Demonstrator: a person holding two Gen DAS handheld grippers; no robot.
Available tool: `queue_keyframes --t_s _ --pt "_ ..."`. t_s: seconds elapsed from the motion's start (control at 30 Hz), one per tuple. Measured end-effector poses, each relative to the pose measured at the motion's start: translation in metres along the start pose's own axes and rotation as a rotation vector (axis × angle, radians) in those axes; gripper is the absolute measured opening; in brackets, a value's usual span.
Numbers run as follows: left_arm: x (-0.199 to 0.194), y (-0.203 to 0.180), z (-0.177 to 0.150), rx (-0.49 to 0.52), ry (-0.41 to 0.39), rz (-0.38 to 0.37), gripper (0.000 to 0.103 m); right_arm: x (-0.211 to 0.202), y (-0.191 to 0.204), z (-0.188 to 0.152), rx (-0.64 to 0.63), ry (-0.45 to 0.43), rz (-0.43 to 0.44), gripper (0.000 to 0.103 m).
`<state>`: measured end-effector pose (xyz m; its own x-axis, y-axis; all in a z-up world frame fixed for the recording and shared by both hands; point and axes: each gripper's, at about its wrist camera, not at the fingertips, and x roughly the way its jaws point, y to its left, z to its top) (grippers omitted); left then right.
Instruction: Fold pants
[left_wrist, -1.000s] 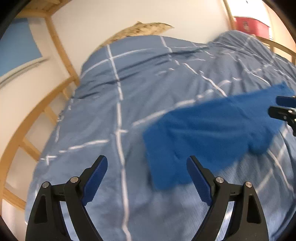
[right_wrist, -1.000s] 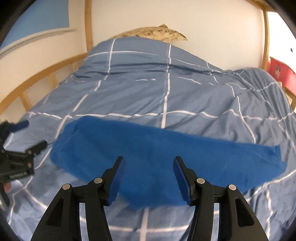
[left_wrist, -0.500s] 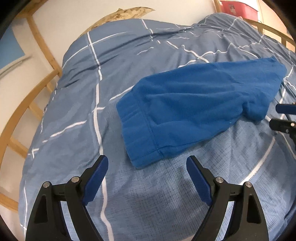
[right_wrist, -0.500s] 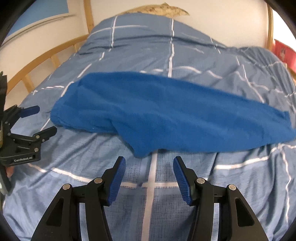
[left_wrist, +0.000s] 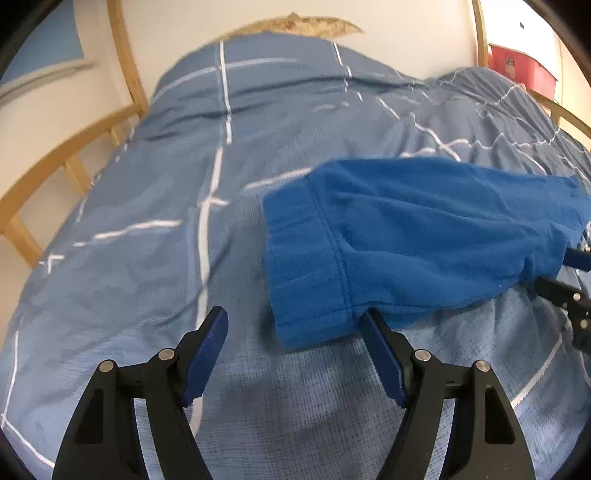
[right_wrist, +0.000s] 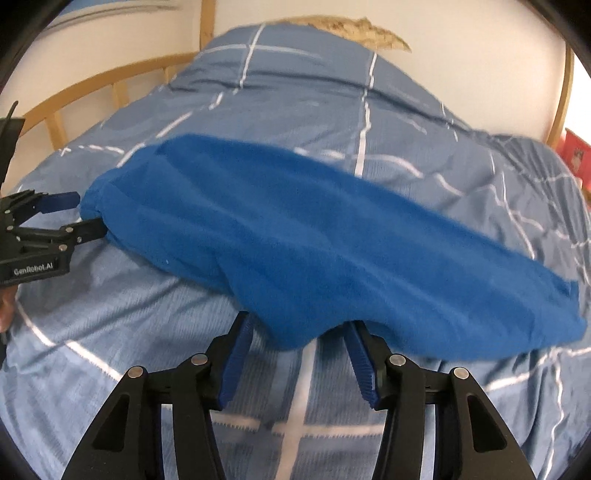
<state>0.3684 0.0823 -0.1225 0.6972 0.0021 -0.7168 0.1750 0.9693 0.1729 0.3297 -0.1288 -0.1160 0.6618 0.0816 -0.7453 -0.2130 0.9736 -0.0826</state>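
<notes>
On the bed, the blue fleece pants (left_wrist: 424, 236) lie flat across the blue checked duvet (left_wrist: 155, 229), waistband toward your left side, leg end toward your right. Your left claw (left_wrist: 293, 325) is closing; the waistband's near corner sits between its fingers, the right pad (left_wrist: 382, 354) touching the hem edge, the left pad clear of cloth, so no grip. Your right claw (right_wrist: 297, 334) stands partly open around a near fold of the pants (right_wrist: 295, 236), fabric edge dipping between the pads, not pinched as far as you can see. In the right wrist view your left claw (right_wrist: 86, 214) sits at the waistband end. Wooden bed frame (left_wrist: 55, 162) runs along the wall; a red box (left_wrist: 524, 70) sits far right.
</notes>
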Motion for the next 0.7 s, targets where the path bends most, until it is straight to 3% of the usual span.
queue_keyframes --t_s 0.13,0.43,0.47,0.53,0.63,0.7 --pt "-0.002 0.002 0.0 -0.02 -0.025 0.009 0.074 -0.004 -0.003 0.011 0.0 -0.045 0.009 0.051" --pt "-0.003 0.003 0.001 -0.022 -0.053 0.013 0.068 0.013 0.005 0.001 -0.044 0.003 0.043 0.051" --pt "-0.002 0.003 0.001 -0.024 -0.052 0.008 0.067 0.015 0.006 0.0 -0.05 0.008 0.034 0.048" --pt "-0.001 0.005 0.0 -0.036 -0.048 -0.009 0.065 0.017 0.004 0.001 -0.05 0.018 0.019 0.02" --pt "-0.005 0.003 -0.001 -0.026 -0.047 -0.022 0.058 0.011 -0.004 0.003 -0.017 0.019 0.065 0.013" --pt "-0.011 -0.004 -0.003 0.007 -0.057 0.011 0.053 -0.002 -0.004 0.004 -0.051 -0.004 0.063 0.013"
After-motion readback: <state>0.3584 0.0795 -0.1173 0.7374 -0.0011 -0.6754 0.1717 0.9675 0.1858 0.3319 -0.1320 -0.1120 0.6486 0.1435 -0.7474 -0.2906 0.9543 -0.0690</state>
